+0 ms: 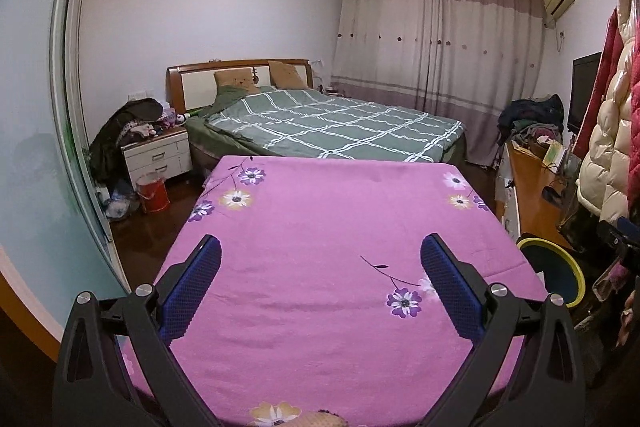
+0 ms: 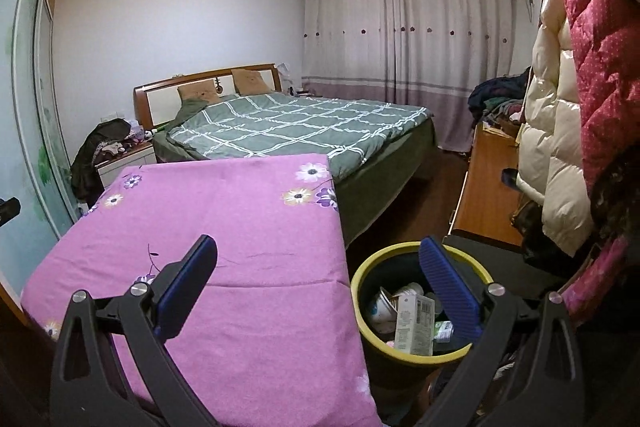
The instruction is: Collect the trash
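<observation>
A dark trash bin with a yellow-green rim [image 2: 362, 277] stands on the floor right of a table covered in pink flowered cloth [image 2: 224, 227]. Inside lie a white carton [image 2: 414, 325], crumpled paper cups [image 2: 386, 301] and other trash. My right gripper [image 2: 319, 247] is open and empty, its right finger over the bin, its left finger over the cloth. My left gripper [image 1: 321, 247] is open and empty above the pink cloth [image 1: 320, 211]. The bin's rim [image 1: 576, 275] shows at the right in the left wrist view.
A bed with a green checked quilt [image 1: 328, 123] stands beyond the table. A nightstand piled with clothes [image 1: 156, 155] and a red bucket [image 1: 153, 193] are at left. A wooden cabinet [image 2: 488, 195], hanging coats [image 2: 560, 131] and a curtain [image 2: 404, 27] are at right.
</observation>
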`<control>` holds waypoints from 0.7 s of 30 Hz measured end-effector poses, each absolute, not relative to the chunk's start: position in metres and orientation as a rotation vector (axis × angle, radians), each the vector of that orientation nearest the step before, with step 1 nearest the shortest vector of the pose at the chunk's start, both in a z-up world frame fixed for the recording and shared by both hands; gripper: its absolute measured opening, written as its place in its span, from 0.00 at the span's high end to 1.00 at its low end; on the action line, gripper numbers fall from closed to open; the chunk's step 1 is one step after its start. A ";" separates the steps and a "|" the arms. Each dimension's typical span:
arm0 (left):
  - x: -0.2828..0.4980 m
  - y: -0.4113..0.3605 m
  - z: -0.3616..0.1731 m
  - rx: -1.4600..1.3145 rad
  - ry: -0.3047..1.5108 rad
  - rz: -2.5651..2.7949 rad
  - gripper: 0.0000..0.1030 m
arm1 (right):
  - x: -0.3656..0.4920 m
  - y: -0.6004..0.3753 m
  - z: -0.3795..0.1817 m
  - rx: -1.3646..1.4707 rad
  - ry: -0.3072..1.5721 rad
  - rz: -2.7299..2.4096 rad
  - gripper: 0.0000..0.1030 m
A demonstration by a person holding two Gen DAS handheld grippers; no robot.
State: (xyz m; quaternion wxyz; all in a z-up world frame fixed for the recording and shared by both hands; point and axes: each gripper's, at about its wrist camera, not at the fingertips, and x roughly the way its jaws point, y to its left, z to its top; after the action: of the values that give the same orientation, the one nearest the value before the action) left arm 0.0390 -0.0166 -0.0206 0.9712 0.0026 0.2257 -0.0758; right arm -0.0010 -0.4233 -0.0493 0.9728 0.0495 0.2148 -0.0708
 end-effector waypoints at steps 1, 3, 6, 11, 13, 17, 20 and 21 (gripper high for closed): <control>0.038 -0.019 -0.020 0.003 0.459 -0.156 0.05 | -0.001 -0.424 -0.049 0.103 0.437 -0.143 0.06; 0.036 -0.022 -0.021 0.003 0.462 -0.158 0.05 | -0.001 -0.423 -0.050 0.103 0.443 -0.146 0.06; 0.037 -0.027 -0.021 0.007 0.462 -0.160 0.05 | 0.002 -0.426 -0.053 0.104 0.453 -0.146 0.06; 0.045 -0.031 -0.018 0.023 0.454 -0.150 0.05 | 0.006 -0.430 -0.056 0.117 0.459 -0.151 0.06; 0.047 -0.031 -0.017 0.020 0.450 -0.148 0.05 | 0.007 -0.430 -0.057 0.120 0.461 -0.154 0.06; 0.048 -0.030 -0.016 0.023 0.441 -0.147 0.05 | 0.010 -0.431 -0.058 0.123 0.466 -0.158 0.06; 0.046 -0.032 -0.014 0.027 0.435 -0.148 0.05 | 0.010 -0.431 -0.059 0.123 0.467 -0.155 0.06; 0.046 -0.033 -0.014 0.029 0.435 -0.150 0.05 | 0.010 -0.431 -0.059 0.124 0.467 -0.155 0.06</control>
State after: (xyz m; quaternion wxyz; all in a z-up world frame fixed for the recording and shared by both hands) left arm 0.0455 -0.0330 -0.0144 0.9736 0.0141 0.2155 -0.0744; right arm 0.0098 -0.4306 -0.0588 0.9679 0.0611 0.2312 -0.0766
